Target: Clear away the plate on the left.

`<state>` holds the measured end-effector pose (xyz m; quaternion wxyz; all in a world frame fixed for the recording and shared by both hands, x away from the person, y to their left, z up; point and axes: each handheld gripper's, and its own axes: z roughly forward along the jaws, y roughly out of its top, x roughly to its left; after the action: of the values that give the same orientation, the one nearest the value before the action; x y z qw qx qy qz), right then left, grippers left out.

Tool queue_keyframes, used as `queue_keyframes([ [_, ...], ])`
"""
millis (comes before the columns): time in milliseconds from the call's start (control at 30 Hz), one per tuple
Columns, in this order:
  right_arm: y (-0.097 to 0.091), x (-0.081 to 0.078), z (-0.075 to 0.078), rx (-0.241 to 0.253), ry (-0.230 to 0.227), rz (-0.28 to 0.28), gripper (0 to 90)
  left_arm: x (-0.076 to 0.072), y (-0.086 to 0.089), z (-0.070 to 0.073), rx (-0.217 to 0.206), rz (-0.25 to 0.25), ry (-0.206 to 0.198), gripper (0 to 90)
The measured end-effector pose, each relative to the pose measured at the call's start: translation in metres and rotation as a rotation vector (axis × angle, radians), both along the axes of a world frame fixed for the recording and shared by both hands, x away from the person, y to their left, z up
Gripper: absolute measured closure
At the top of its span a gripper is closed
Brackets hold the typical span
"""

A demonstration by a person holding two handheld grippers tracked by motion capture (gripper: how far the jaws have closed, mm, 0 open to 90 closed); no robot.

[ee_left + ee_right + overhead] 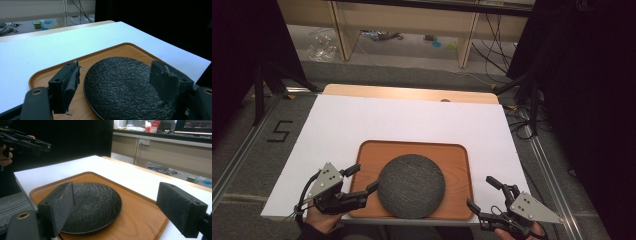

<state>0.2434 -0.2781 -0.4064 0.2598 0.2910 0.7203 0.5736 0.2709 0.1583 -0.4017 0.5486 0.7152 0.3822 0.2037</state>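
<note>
A round dark textured plate [411, 186] lies on a wooden tray [457, 155] at the near edge of the white tabletop [412, 117]. My left gripper [362, 178] hovers over the tray's left end, its jaws open and its tips by the plate's left rim. In the left gripper view the plate [117, 100] and the tray [105, 53] lie beyond and below the open left gripper [116, 72], and nothing is pinched. My right gripper [480, 192] stands open off the tray's right edge. Its own view looks past the right gripper [117, 200] at the plate [95, 205] and tray [140, 220].
The white top covers a wooden table [412, 93]. Beyond it stand light wooden shelf legs [339, 30] and floor cables [492, 45]. Black stand legs [262, 85] flank the table, and a "5" mark [279, 131] is on the floor at left. The left gripper [25, 143] appears far off in the right gripper view.
</note>
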Motion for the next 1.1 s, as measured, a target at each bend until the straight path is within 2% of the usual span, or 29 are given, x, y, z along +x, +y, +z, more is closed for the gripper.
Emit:
queue_keyframes([
  [33, 0.000, -0.001, 0.000, -0.006, 0.016, -0.001, 15.8, -0.001, 0.000, 0.000, 0.005, -0.004, -0.006, 23.2],
  [67, 0.002, 0.000, -0.001, 0.026, -0.002, 0.005, 15.8, -0.002, 0.001, 0.000, 0.004, -0.003, -0.011, 23.1],
  [100, 0.002, 0.001, -0.001, 0.025, -0.007, 0.008, 15.8, -0.003, 0.002, 0.001, 0.012, -0.004, -0.017, 23.1],
  [133, 0.002, 0.002, -0.002, 0.030, -0.016, 0.011, 15.9, -0.004, 0.002, 0.001, -0.001, -0.001, -0.016, 23.0],
  [467, 0.002, 0.001, -0.001, 0.023, -0.015, 0.009, 15.8, -0.013, 0.011, 0.005, 0.012, 0.027, -0.038, 21.0],
  [600, 0.002, 0.001, -0.002, 0.028, -0.016, 0.013, 15.8, -0.017, 0.013, 0.006, 0.032, 0.026, -0.058, 20.6],
  [767, 0.002, 0.000, -0.001, 0.023, -0.004, 0.008, 15.8, -0.021, 0.017, 0.007, 0.036, 0.044, -0.049, 20.1],
  [833, 0.001, 0.001, -0.001, 0.013, -0.029, -0.001, 15.8, -0.022, 0.019, 0.007, 0.038, 0.057, -0.044, 20.0],
  [1000, 0.001, 0.001, 0.000, 0.009, -0.022, -0.004, 15.8, -0.025, 0.025, 0.007, 0.039, 0.070, -0.037, 20.2],
  [1033, 0.001, 0.000, 0.000, 0.013, -0.002, -0.003, 15.8, -0.025, 0.026, 0.007, 0.043, 0.071, -0.036, 20.2],
  [1067, 0.001, 0.000, 0.000, 0.016, -0.001, 0.001, 15.8, -0.026, 0.027, 0.007, 0.047, 0.073, -0.035, 20.2],
  [1100, 0.001, 0.001, -0.001, 0.016, -0.027, 0.002, 15.8, -0.027, 0.028, 0.007, 0.053, 0.079, -0.032, 20.2],
])
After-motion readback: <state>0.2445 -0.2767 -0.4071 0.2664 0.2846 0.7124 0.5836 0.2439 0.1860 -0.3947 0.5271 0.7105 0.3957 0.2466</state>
